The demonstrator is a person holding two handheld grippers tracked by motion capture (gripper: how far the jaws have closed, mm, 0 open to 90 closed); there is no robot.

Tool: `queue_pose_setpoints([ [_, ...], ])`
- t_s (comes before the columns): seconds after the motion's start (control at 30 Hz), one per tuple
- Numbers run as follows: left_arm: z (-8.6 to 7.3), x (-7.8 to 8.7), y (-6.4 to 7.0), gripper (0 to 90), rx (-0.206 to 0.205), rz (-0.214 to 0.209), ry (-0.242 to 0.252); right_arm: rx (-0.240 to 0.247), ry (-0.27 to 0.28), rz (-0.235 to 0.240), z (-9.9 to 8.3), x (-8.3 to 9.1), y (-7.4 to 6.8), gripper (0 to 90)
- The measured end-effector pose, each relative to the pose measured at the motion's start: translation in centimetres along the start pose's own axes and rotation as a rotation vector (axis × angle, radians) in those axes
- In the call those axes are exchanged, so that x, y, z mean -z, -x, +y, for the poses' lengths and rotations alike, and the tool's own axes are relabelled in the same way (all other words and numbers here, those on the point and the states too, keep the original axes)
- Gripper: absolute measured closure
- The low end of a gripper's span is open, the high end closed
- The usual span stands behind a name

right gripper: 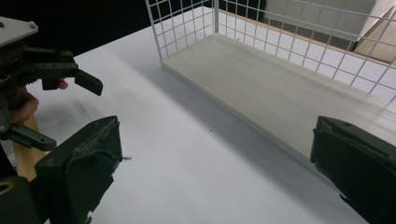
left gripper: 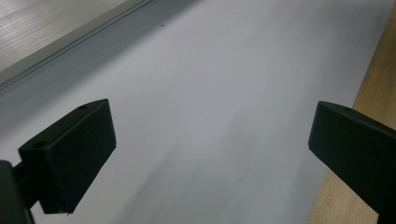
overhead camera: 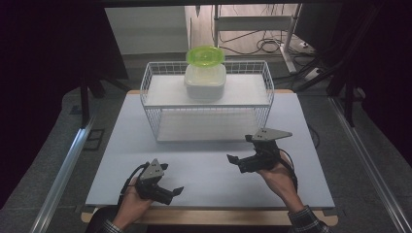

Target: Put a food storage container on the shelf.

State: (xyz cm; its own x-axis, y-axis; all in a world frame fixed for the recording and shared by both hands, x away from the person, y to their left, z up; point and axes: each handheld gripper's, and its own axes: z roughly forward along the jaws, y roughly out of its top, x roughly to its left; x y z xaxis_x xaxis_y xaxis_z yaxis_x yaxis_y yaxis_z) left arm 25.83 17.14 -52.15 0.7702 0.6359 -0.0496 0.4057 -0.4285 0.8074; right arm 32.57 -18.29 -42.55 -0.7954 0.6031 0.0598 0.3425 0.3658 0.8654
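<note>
Presently both tongs are empty and idle over the near half of the bench (overhead camera: pixel 204 165). In the high view the left tongs (overhead camera: pixel 170 191) sit at lower left of the frame, jaws spread, pointing toward the right; the left gripper view confirms the spread, with bare white bench and a strip of wooden edge at its right between the jaws. The right tongs (overhead camera: pixel 238 161) lie at lower right of centre, jaws likewise spread and pointing left; the right gripper view shows them wide apart, aimed at the wire basket (right gripper: pixel 299 51) and its pale floor, with the left tongs (right gripper: pixel 70 105) at the left edge of that frame. The basket (overhead camera: pixel 206 97) stands at upper centre of the high view. On its top shelf rests a white container (overhead camera: pixel 205 80), and a green bowl (overhead camera: pixel 205 56) sits on top of that container. Neither tongs touches basket, container or bowl; both are well apart from them. Judgement: no part of the handling is visibly done; the stack is untouched, and reaching, gripping and moving the bowl or container all remain.
</note>
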Motion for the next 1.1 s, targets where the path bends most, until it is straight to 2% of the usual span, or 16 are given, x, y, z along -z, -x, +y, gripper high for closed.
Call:
queue_pose_setpoints([
  [0.53, 0.0, -0.1, 0.0, 0.8, -0.002, -0.001, -0.006, 0.000, -0.015, -0.056, -3.0, 1.3, 0.5, 2.5],
  [0.8, 0.0, -0.1, 0.0, 0.8, -0.001, 0.000, -0.007, -0.006, -0.043, -0.096, -5.1, 1.4, 1.0, 2.1],
  [1.1, -0.1, -0.2, 0.1, 0.7, -0.008, 0.002, -0.013, -0.013, -0.072, -0.128, -6.7, 1.6, 1.4, 1.8],
])
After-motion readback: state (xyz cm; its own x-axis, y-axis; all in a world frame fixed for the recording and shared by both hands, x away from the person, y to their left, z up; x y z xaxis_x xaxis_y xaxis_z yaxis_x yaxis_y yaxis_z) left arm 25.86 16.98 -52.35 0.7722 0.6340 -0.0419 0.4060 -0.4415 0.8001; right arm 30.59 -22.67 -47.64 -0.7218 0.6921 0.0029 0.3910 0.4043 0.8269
